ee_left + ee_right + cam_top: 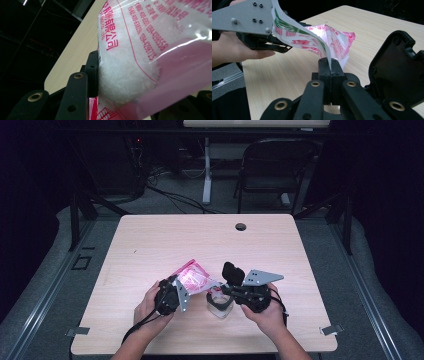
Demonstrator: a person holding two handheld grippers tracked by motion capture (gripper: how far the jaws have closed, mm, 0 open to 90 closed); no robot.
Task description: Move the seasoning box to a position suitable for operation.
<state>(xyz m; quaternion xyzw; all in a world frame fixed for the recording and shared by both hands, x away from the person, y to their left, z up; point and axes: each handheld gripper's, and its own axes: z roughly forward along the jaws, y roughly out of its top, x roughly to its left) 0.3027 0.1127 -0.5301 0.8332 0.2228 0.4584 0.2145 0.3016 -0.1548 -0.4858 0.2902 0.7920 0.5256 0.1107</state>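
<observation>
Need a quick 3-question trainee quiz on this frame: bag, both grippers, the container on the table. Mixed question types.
1. True or false: the right gripper has its fingers pinched on an edge of the pink-printed bag.
2. What fills the bag in the left gripper view? A) white granules B) blue liquid C) metal screws
3. Fill in: in the high view, the small clear container stands on the table just below the ____ gripper.

Key
1. True; the fingers meet on a thin flap.
2. A; the left gripper clamps the bag's bulky part.
3. right
</observation>
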